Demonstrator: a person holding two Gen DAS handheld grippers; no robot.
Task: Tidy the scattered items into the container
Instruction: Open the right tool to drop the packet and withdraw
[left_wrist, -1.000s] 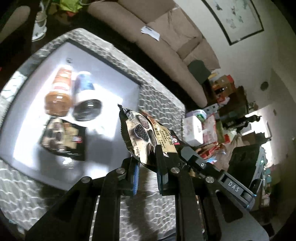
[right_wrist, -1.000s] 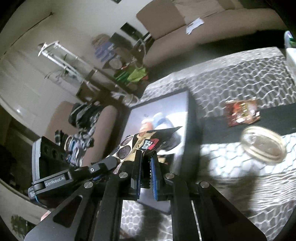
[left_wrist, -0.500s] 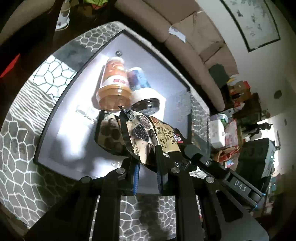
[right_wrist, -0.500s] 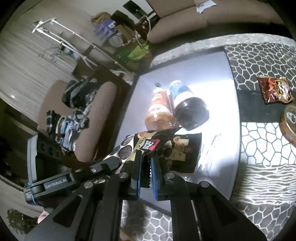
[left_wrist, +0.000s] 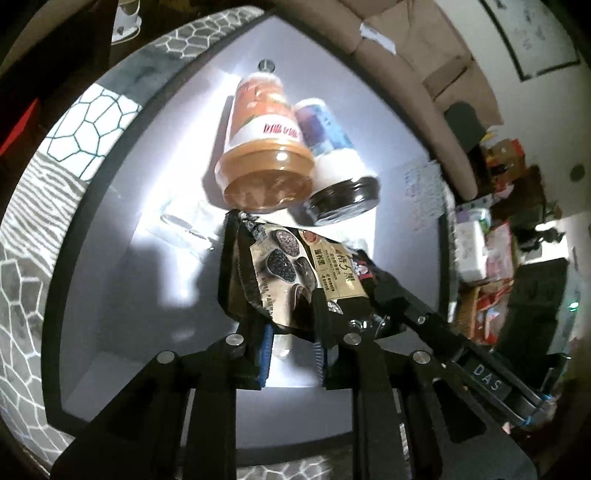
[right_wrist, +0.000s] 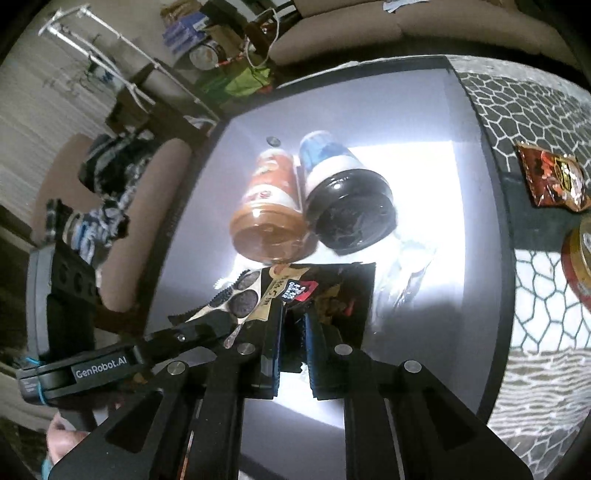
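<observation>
Both grippers hold one gold-and-black snack packet (left_wrist: 295, 273) low over the grey container (left_wrist: 122, 236). My left gripper (left_wrist: 291, 332) is shut on one edge of the packet. My right gripper (right_wrist: 293, 325) is shut on the other edge of the packet (right_wrist: 266, 295). Inside the container lie an orange-lidded jar (left_wrist: 264, 155), a black-lidded jar (left_wrist: 332, 162) and a dark snack packet (right_wrist: 343, 295), the last right under the held packet. A red snack packet (right_wrist: 550, 177) and a jar (right_wrist: 580, 258) sit outside, on the patterned cloth at the right.
The container (right_wrist: 484, 229) stands on a table with a grey honeycomb-pattern cloth (right_wrist: 532, 321). A beige sofa (left_wrist: 402, 48) runs behind it. Cluttered boxes and bags (left_wrist: 487, 258) stand to the right of the table.
Both grippers have carried the packet from beside the container to over its inside and lowered it close to the dark packet and the jars.
</observation>
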